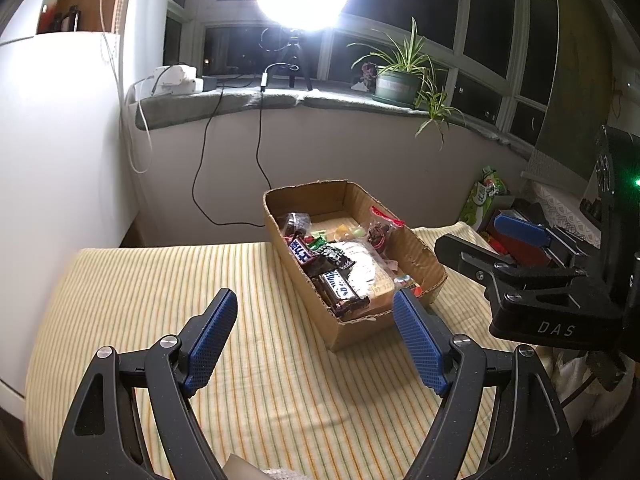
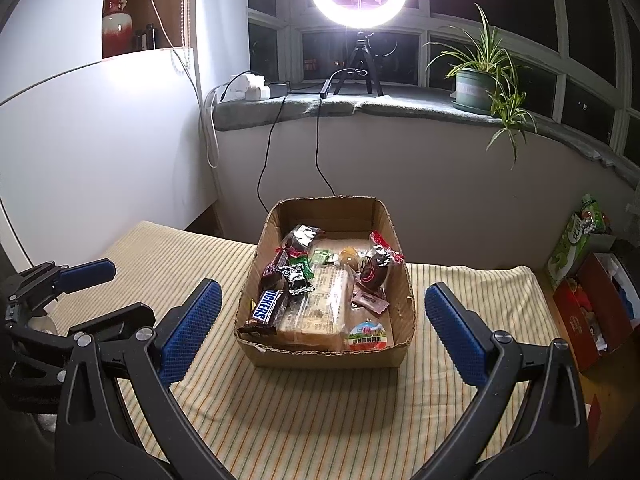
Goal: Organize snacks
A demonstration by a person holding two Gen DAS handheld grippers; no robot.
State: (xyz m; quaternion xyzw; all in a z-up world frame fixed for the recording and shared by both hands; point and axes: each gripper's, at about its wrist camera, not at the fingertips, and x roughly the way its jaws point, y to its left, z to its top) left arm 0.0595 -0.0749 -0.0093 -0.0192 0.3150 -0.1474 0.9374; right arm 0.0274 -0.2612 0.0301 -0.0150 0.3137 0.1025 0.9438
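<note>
We hold both claws wide and empty, the left claw (image 1: 314, 344) and right claw (image 2: 320, 334). The cardboard box (image 2: 256, 354) of snacks (image 2: 308, 300) sits on the striped desk (image 2: 304, 412).

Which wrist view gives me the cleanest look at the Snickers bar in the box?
Right wrist: the Snickers bar faces the camera, label readable, at the cardboard box's near-left corner. Left wrist shows it slanted and partly glared.

A home room: potted plant (image 2: 476, 84) on the windowsill (image 2: 400, 102), striped cloth-covered table (image 2: 320, 412).
</note>
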